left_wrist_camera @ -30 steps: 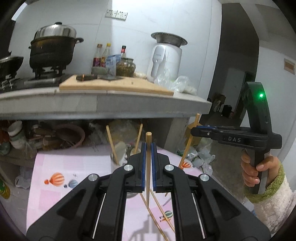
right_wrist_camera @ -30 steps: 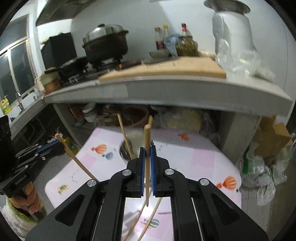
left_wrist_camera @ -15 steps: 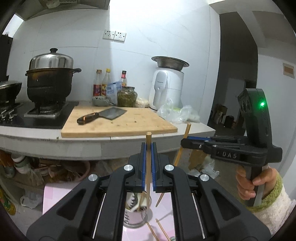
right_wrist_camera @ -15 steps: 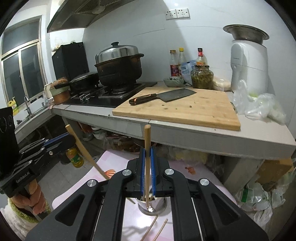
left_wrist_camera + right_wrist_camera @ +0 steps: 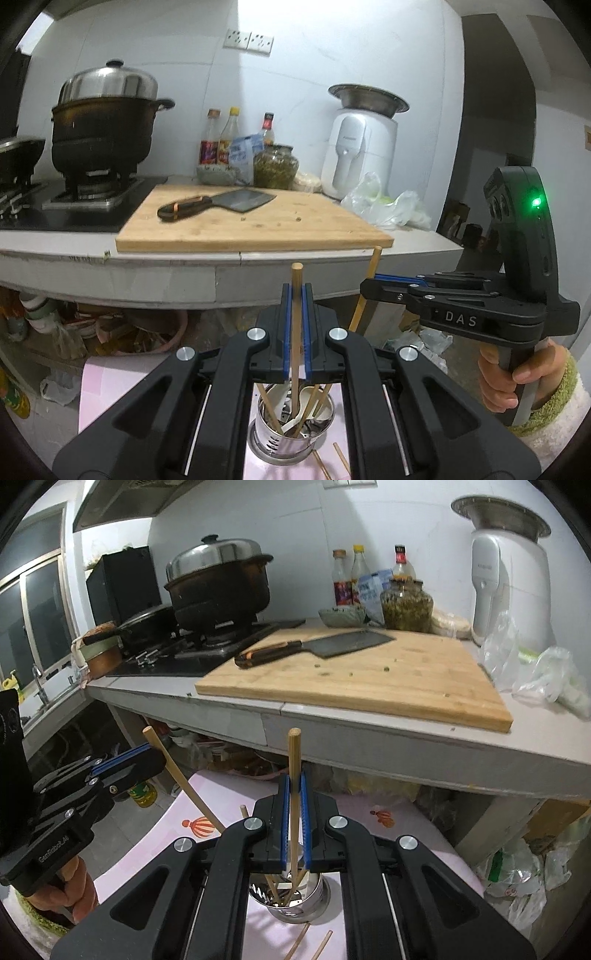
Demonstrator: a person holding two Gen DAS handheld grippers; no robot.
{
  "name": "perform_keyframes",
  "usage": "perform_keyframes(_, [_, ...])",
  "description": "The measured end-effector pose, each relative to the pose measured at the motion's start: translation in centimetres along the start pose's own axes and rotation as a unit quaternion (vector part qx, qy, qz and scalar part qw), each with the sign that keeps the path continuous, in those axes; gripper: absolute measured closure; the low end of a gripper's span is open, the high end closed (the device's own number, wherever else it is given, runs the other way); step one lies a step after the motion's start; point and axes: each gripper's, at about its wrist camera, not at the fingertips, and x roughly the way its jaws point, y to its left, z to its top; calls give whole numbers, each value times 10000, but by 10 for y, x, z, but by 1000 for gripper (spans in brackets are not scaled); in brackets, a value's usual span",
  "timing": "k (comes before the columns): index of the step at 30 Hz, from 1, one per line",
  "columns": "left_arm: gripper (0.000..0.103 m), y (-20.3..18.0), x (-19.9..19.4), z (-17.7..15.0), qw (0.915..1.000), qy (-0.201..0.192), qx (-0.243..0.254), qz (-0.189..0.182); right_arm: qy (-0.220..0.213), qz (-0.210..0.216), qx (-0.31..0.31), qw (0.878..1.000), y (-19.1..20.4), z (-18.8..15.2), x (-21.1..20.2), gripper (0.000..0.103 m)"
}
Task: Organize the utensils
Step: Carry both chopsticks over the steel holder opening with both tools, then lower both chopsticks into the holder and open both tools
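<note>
The left gripper (image 5: 295, 295) points forward and a little downward, and its blue fingers (image 5: 286, 325) are closed tight on a wooden chopstick (image 5: 295, 314) that stands almost upright between them. In the right wrist view this same gripper (image 5: 129, 757) is at the left, with a hand (image 5: 70, 890) around its handle and its chopstick (image 5: 181, 779) leaning.

Under both grippers a metal utensil holder (image 5: 291, 432) stands on the pink table (image 5: 96, 384). It already contains several chopsticks and a white spoon (image 5: 306, 398). Two loose chopsticks (image 5: 332, 461) lie on the table just beside the holder.

The right gripper (image 5: 294, 794) is tilted down more steeply, and its fingers (image 5: 284, 812) are also closed on a second chopstick (image 5: 294, 775), nearly upright above the holder. In the left wrist view the right hand (image 5: 517, 376), in a green cuff (image 5: 554, 406), holds this gripper level at the right.
</note>
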Motion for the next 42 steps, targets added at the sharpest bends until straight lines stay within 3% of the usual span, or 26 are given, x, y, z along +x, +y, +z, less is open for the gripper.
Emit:
perform_keyframes(11, [99, 18, 25, -25, 9998, 129, -121, -13, 171, 2, 36, 9998, -7, -18, 33, 97])
perform_keyframes(27, [99, 19, 34, -54, 9997, 59, -52, -221, 193, -80, -77, 9998, -1, -40, 47, 97])
perform_keyframes(42, [99, 22, 49, -84, 9988, 302, -174, -356, 513, -102, -171, 9985, 6, -64, 70, 97])
